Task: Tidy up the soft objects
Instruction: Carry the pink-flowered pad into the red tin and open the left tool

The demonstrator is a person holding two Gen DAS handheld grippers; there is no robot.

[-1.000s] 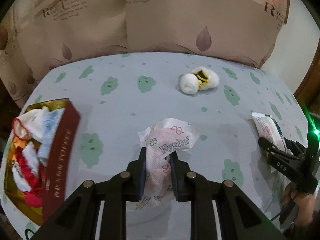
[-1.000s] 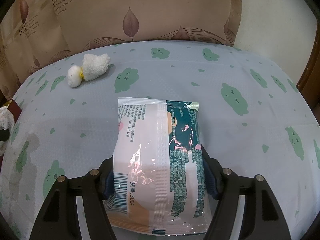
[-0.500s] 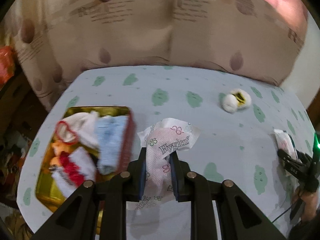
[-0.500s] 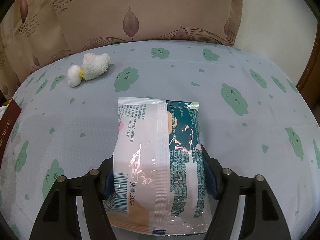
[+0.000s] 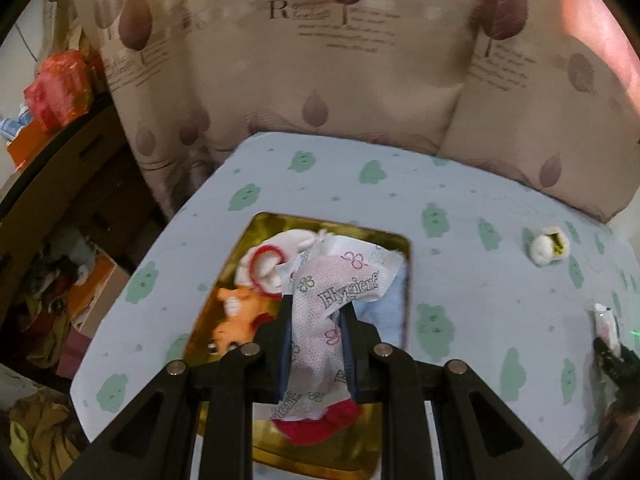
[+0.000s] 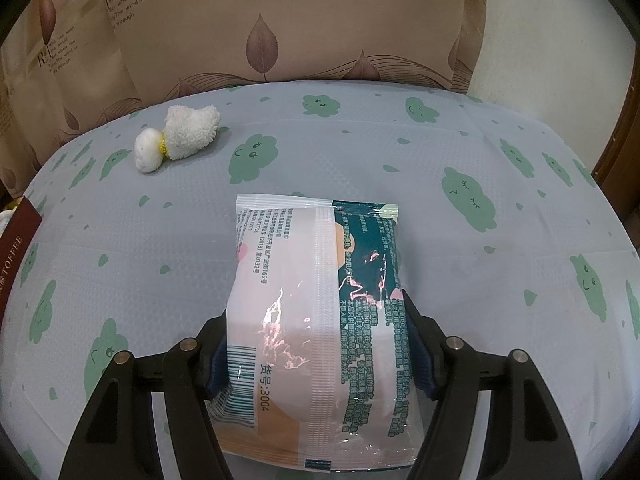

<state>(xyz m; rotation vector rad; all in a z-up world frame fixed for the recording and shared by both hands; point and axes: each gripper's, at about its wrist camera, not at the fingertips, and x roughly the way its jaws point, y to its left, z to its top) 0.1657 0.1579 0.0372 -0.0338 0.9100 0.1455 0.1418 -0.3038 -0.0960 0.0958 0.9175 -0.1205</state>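
My left gripper (image 5: 316, 312) is shut on a white crinkled "Hygiene" packet (image 5: 340, 284) and holds it above an open gold tin (image 5: 400, 240) with a dark red outer wall. The tin holds white, red, blue and orange soft items (image 5: 260, 268). My right gripper (image 6: 316, 320) has its jaws against both sides of a pink and green plastic packet (image 6: 316, 300) that lies on the table. A white fluffy sock bundle (image 6: 176, 140) lies at the back left of the right wrist view, and it shows at the right in the left wrist view (image 5: 548, 244).
The table has a pale blue cloth with green cloud prints (image 6: 480, 160). Beige leaf-print cushions (image 6: 280, 20) stand behind it. The tin's red wall (image 6: 16, 240) shows at the left edge of the right wrist view. Boxes and clutter (image 5: 60, 280) lie on the floor left of the table.
My left gripper has swung left with the Hygiene packet, from over the bare cloth to above the open tin. My right gripper and its packet have not moved.
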